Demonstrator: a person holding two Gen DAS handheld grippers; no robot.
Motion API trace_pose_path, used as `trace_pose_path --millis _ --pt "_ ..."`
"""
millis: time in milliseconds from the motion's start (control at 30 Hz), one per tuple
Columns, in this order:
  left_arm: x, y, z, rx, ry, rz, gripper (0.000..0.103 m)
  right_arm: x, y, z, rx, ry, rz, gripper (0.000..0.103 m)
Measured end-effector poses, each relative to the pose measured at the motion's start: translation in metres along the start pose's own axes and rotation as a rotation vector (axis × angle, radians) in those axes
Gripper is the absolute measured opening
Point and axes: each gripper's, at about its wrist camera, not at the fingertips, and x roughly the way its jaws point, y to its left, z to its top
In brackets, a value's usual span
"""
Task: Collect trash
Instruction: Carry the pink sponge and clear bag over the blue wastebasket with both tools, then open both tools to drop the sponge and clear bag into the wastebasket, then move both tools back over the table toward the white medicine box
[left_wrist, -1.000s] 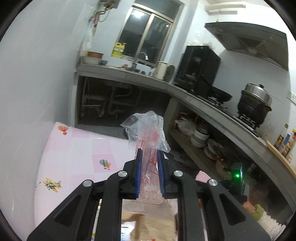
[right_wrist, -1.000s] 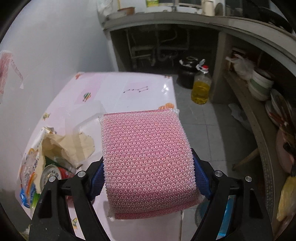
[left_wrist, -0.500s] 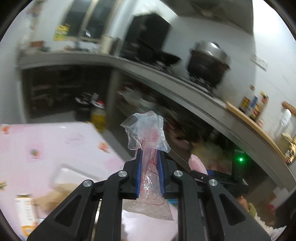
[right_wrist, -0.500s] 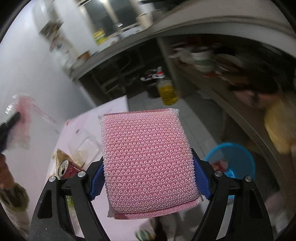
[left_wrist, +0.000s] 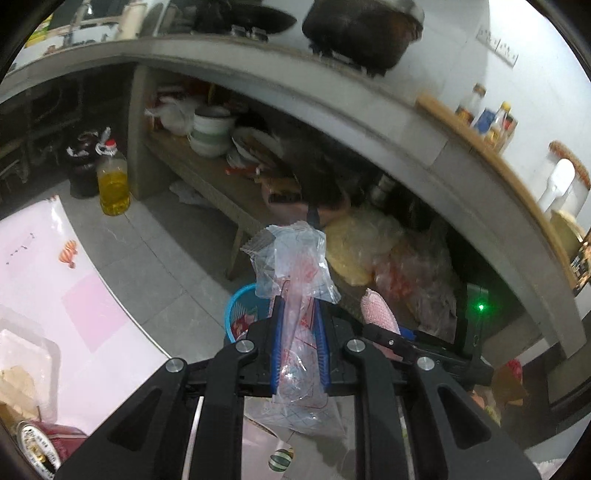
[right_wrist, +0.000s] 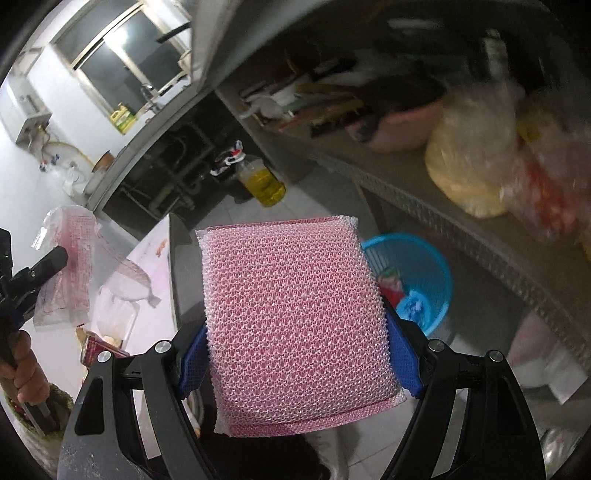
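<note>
Both claws full — bag, sponge.

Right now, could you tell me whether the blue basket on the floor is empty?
No, the blue basket already holds a few red and blue scraps, seen past the pink sponge in the right gripper.

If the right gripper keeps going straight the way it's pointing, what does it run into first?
Probably the blue trash basket on the floor. The right gripper, clamped on a pink scouring sponge, aims down past the table edge toward it. Depth is unclear, so it may meet floor tiles beside it.
</note>
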Motion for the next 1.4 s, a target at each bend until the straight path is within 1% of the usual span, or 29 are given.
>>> trace_pose_path --millis 100,167,267,367,400,433,467,500,533,600,700,800,867,967,1100,1167,1233,1267,1333,1400 --pt "0.026 0.000 0.004 -0.016 0.070 -0.007 0.015 0.019 -0.017 -0.005 0.065 0.037 0.005 0.076" --pt "0.053 0.001 0.006 -0.050 0.134 -0.016 0.015 0.038 -0.031 -0.008 0.133 0.067 0.008 0.077" --pt "0.094 0.002 0.011 -0.094 0.213 -0.028 0.015 0.062 -0.047 -0.008 0.220 0.091 -0.005 0.077" --pt "0.129 -0.002 0.018 -0.101 0.251 -0.016 0.015 0.083 -0.059 -0.003 0.258 0.095 -0.039 0.079" --pt "0.136 -0.004 0.021 -0.105 0.250 -0.010 0.016 0.092 -0.065 0.000 0.276 0.094 -0.052 0.080" --pt "0.150 -0.009 0.027 -0.102 0.246 -0.010 0.018 0.100 -0.071 0.004 0.290 0.090 -0.057 0.081" --pt "0.158 -0.013 0.031 -0.090 0.243 -0.011 0.020 0.112 -0.079 0.008 0.304 0.084 -0.059 0.085" --pt "0.174 -0.018 0.036 -0.066 0.250 -0.012 0.031 0.117 -0.084 0.010 0.308 0.081 -0.062 0.088" --pt "0.184 -0.020 0.038 -0.061 0.256 -0.002 0.044 0.126 -0.095 0.011 0.329 0.075 -0.083 0.090" --pt "0.203 -0.019 0.041 -0.070 0.265 0.025 0.052 0.147 -0.112 0.011 0.352 0.086 -0.108 0.091" --pt "0.217 -0.014 0.036 -0.094 0.287 0.016 0.053 0.167 -0.131 -0.001 0.368 0.113 -0.184 0.091" --pt "0.214 -0.011 0.033 -0.092 0.287 0.000 0.056 0.168 -0.143 -0.016 0.400 0.120 -0.192 0.091" --pt "0.207 -0.008 0.030 -0.077 0.279 0.007 0.056 0.163 -0.145 -0.023 0.394 0.120 -0.197 0.091" --pt "0.192 -0.001 0.029 -0.071 0.259 0.014 0.056 0.152 -0.145 -0.033 0.375 0.115 -0.218 0.091" --pt "0.165 0.007 0.027 -0.090 0.220 0.021 0.056 0.136 -0.142 -0.037 0.355 0.097 -0.227 0.091" --pt "0.151 0.008 0.025 -0.090 0.204 0.024 0.056 0.136 -0.135 -0.038 0.332 0.090 -0.233 0.091" --pt "0.137 0.010 0.022 -0.093 0.193 0.023 0.056 0.126 -0.124 -0.040 0.303 0.080 -0.231 0.091" --pt "0.129 0.010 0.021 -0.094 0.189 0.023 0.056 0.131 -0.122 -0.036 0.295 0.078 -0.231 0.091" --pt "0.109 0.012 0.016 -0.092 0.177 0.021 0.057 0.125 -0.108 -0.037 0.264 0.072 -0.222 0.091" --pt "0.081 0.013 0.009 -0.074 0.152 0.060 0.059 0.118 -0.098 -0.040 0.230 0.067 -0.212 0.091"
